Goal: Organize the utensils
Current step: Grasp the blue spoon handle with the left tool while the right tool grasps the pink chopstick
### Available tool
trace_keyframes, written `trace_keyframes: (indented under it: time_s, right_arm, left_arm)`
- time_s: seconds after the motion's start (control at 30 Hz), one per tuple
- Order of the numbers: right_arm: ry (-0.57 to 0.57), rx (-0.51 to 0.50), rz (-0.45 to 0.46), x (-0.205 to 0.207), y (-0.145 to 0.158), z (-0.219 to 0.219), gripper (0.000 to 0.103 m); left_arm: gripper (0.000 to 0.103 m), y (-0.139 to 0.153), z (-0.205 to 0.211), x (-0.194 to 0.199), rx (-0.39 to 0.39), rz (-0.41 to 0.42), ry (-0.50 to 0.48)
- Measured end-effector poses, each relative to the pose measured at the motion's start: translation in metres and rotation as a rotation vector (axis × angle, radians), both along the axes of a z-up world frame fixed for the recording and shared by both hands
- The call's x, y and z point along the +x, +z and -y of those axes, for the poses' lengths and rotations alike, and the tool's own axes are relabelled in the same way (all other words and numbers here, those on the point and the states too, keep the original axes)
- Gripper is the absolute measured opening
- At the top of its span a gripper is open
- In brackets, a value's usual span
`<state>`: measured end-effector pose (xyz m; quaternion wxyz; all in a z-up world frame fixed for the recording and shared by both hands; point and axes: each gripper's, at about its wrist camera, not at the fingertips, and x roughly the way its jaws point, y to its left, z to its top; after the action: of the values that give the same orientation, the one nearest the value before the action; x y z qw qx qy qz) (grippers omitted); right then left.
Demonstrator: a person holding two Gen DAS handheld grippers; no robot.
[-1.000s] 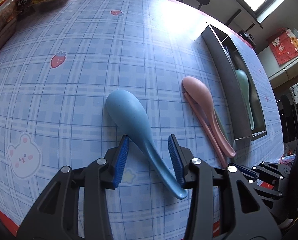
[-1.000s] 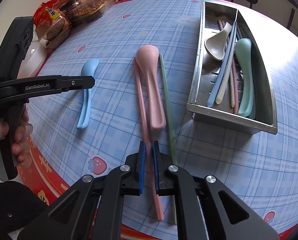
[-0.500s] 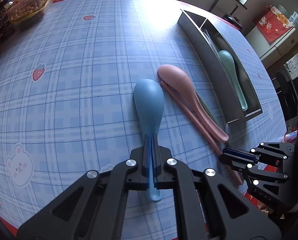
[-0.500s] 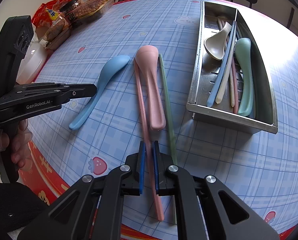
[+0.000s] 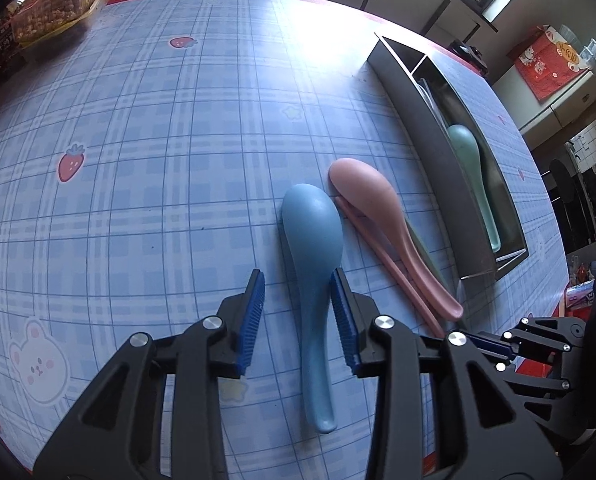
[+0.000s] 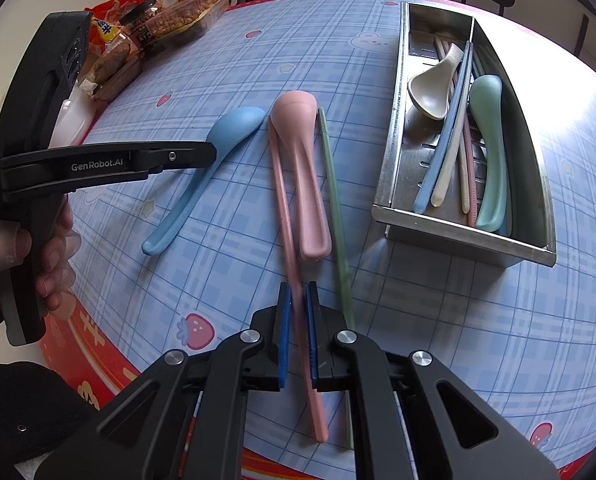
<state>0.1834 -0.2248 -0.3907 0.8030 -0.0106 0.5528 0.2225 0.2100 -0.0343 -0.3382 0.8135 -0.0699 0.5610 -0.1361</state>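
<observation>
Blue spoon (image 5: 313, 264): on table left of tray (image 6: 394, 152)
Left gripper (image 5: 298, 312): just opened, straddling spoon handle
Right gripper (image 6: 298, 332): clamped on pink chopstick (image 6: 286, 216)

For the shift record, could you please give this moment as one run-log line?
left gripper: just opened, astride blue spoon on table | right gripper: shut on pink chopstick | tray: holds utensils
</observation>
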Motion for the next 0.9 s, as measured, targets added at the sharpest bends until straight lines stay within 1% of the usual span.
trace_keyframes:
  time_s: [0.37, 0.4, 0.43, 0.47, 0.53, 0.63, 0.73, 0.9]
  right_arm:
    - [0.000, 0.000, 0.000, 0.000, 0.000, 0.000, 0.008]
    - [0.001, 0.000, 0.000, 0.000, 0.000, 0.000, 0.008]
    - [0.001, 0.000, 0.000, 0.000, 0.000, 0.000, 0.008]
    - [0.000, 0.000, 0.000, 0.000, 0.000, 0.000, 0.008]
    - [0.000, 0.001, 0.000, 0.000, 0.000, 0.000, 0.008]
    - [-0.001, 0.002, 0.000, 0.000, 0.000, 0.000, 0.008]
    - [-0.001, 0.002, 0.000, 0.000, 0.000, 0.000, 0.008]
    - [0.001, 0.001, 0.000, 0.000, 0.000, 0.000, 0.008]
  left_arm:
    - [0.035, -0.001, 0.005, 0.006, 0.000, 0.011, -0.001]
    - [0.034, -0.002, 0.005, 0.006, -0.008, 0.008, -0.002]
    - [0.027, -0.003, 0.006, 0.007, -0.029, -0.003, -0.010]
    - [0.025, -0.003, 0.006, 0.007, -0.038, -0.011, -0.016]
    - [0.024, -0.003, 0.011, 0.006, -0.020, -0.005, -0.032]
    - [0.019, -0.004, 0.014, 0.003, -0.039, -0.017, -0.053]
    - [0.015, -0.002, 0.020, -0.003, -0.037, -0.012, -0.089]
    - [0.011, -0.003, 0.032, -0.015, -0.005, -0.019, -0.166]
